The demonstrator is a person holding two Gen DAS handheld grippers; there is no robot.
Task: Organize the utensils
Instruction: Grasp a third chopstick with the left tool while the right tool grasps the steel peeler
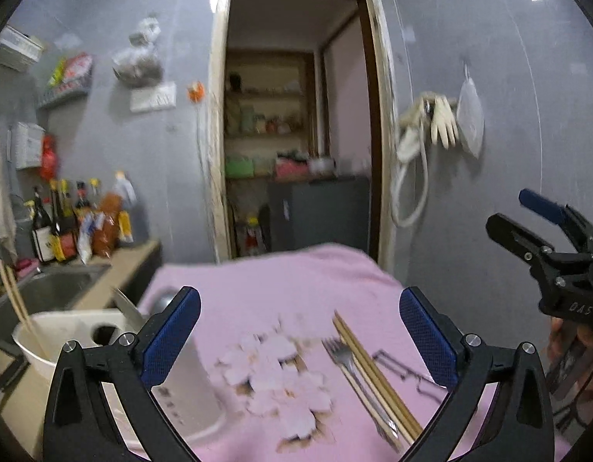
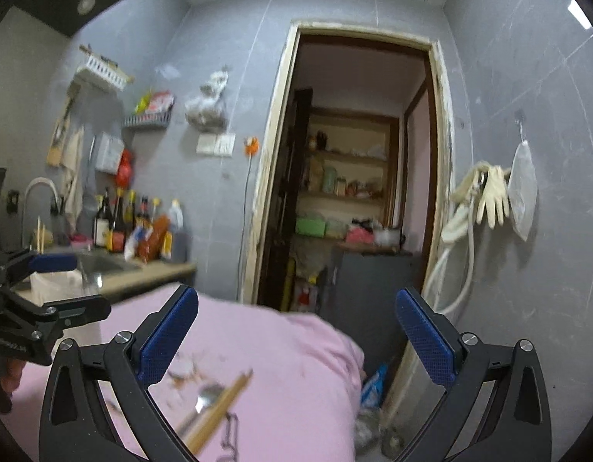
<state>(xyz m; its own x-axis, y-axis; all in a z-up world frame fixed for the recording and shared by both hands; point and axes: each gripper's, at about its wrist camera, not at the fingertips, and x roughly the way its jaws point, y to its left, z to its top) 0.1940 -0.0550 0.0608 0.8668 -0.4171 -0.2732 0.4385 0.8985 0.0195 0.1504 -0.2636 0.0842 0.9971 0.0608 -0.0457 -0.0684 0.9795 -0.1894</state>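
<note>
A pair of wooden chopsticks (image 1: 375, 375) and a metal fork (image 1: 354, 377) lie side by side on a pink flowered cloth (image 1: 265, 292). A white utensil holder (image 1: 65, 340) stands at the cloth's left edge with one pair of chopsticks (image 1: 17, 304) and a metal handle in it. My left gripper (image 1: 300, 331) is open and empty above the cloth. My right gripper (image 2: 296, 338) is open and empty; it shows at the right of the left wrist view (image 1: 527, 223). In the right wrist view the chopsticks (image 2: 219, 410) and a spoon or fork head (image 2: 207, 398) lie below it.
A thin wire object (image 1: 404, 373) lies right of the chopsticks. A sink (image 1: 53, 285) and counter with sauce bottles (image 1: 65, 223) are at the left. An open doorway (image 1: 296, 134) is behind the table. Gloves and a hose (image 1: 431, 123) hang on the right wall.
</note>
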